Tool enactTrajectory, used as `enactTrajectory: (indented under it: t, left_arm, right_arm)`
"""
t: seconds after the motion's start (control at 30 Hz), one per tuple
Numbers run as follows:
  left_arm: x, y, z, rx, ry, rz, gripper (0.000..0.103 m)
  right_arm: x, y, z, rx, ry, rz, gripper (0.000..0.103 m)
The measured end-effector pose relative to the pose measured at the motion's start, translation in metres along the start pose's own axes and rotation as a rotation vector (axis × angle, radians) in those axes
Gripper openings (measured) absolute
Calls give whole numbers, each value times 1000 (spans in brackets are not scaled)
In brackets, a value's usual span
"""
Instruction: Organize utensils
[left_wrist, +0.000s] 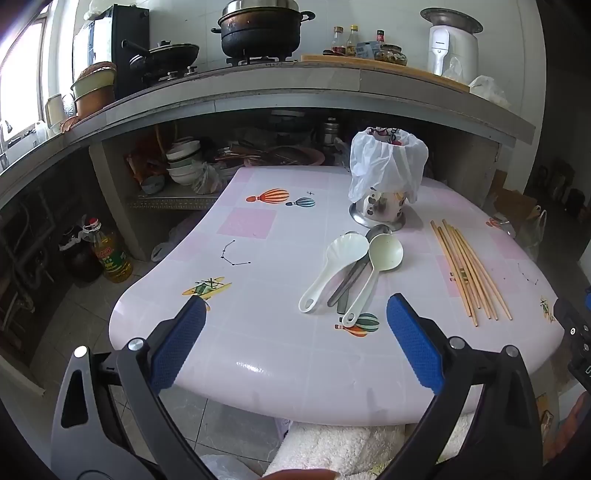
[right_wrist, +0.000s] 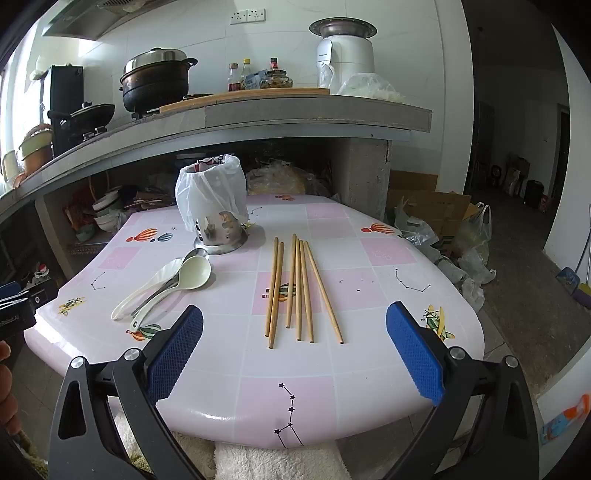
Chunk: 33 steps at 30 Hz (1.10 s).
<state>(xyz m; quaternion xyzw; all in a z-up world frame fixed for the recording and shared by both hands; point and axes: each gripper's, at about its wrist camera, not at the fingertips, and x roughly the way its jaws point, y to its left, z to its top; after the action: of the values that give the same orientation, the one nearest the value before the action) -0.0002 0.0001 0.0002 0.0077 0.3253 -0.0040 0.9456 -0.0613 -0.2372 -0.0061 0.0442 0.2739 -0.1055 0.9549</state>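
Note:
On the pink tiled table (left_wrist: 280, 354) (right_wrist: 369, 369) stands a steel utensil holder (left_wrist: 380, 208) (right_wrist: 218, 232) with a white plastic bag over its top. In front of it lie two white plastic spoons (left_wrist: 343, 258) (right_wrist: 166, 284) crossing a metal spoon (left_wrist: 354, 275) (right_wrist: 197, 253). Several wooden chopsticks (left_wrist: 469, 273) (right_wrist: 295, 288) lie side by side to the right of them. My left gripper (left_wrist: 295, 314) hovers open over the near table edge, short of the spoon handles. Facing the chopstick ends, my right gripper (right_wrist: 295, 325) is open too. Neither holds anything.
Behind the table runs a concrete counter (left_wrist: 295, 85) with a black pot (left_wrist: 258, 35), a wok, bottles and a white appliance (right_wrist: 343, 55). Bowls (left_wrist: 184, 162) sit on the shelf beneath. An oil bottle (left_wrist: 110, 254) stands on the floor left; bags and boxes (right_wrist: 454, 229) lie right.

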Motion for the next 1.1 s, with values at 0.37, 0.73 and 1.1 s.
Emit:
enactTrajectory:
  t: [0.37, 0.73, 1.1]
  left_arm:
    - [0, 0, 0, 1, 7, -2, 95]
    - [0, 0, 0, 0, 8, 0, 95]
    - [0, 0, 0, -2, 9, 0, 95]
  right_arm:
    - [0, 1, -1, 2, 0, 2, 97]
    - [1, 0, -1, 2, 0, 2, 97]
    - [1, 1, -1, 1, 2, 3, 97]
